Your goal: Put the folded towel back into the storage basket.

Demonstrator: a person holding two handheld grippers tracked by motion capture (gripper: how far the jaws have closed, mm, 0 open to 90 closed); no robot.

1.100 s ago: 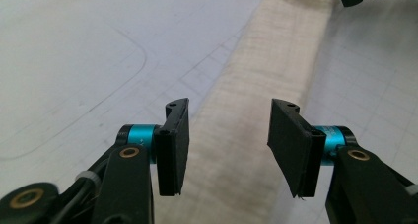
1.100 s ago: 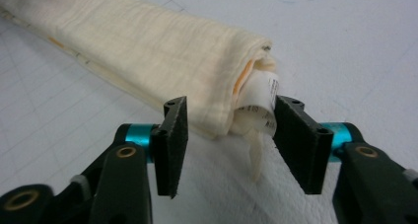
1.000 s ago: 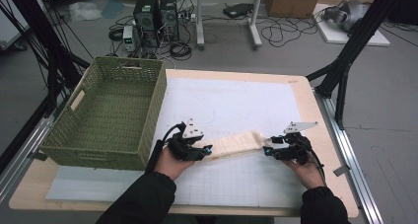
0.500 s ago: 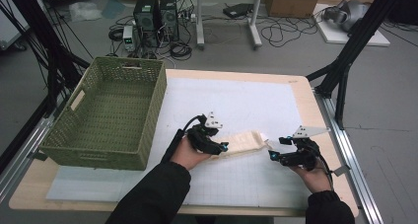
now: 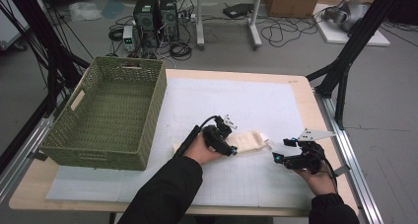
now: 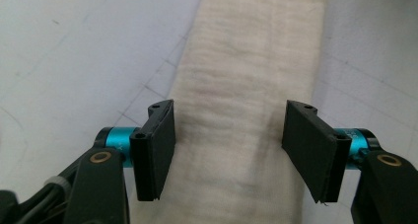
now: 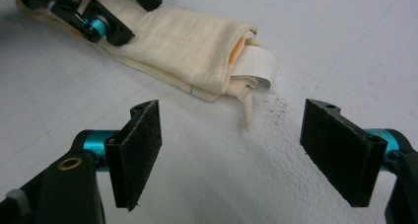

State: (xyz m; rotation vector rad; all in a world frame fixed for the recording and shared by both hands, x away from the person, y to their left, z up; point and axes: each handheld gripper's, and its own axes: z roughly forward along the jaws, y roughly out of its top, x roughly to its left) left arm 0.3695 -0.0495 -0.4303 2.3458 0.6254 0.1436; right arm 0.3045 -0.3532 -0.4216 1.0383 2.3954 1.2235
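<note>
A folded cream cloth (image 5: 249, 140) lies on the white gridded mat (image 5: 236, 98), with a white label (image 7: 256, 63) curling out of its right end. My left gripper (image 5: 230, 150) is over the middle of the cloth (image 6: 241, 61). In the left gripper view its jaws (image 6: 230, 115) straddle the strip; they have just been opening and the pads stand apart from the fabric. My right gripper (image 5: 276, 157) hovers a little right of the cloth's end (image 7: 197, 46). Its jaws (image 7: 231, 120) have been opening, with only bare mat between them.
A green wicker basket (image 5: 113, 110) stands on the left part of the table. The wooden table edge (image 5: 315, 115) and a metal rail run along the right. Black frame legs, computers and cables are on the floor beyond the far edge.
My left gripper slid right along the cloth from its left end to its middle. My right gripper let go of the right end and drew back. Both pairs of jaws widened.
</note>
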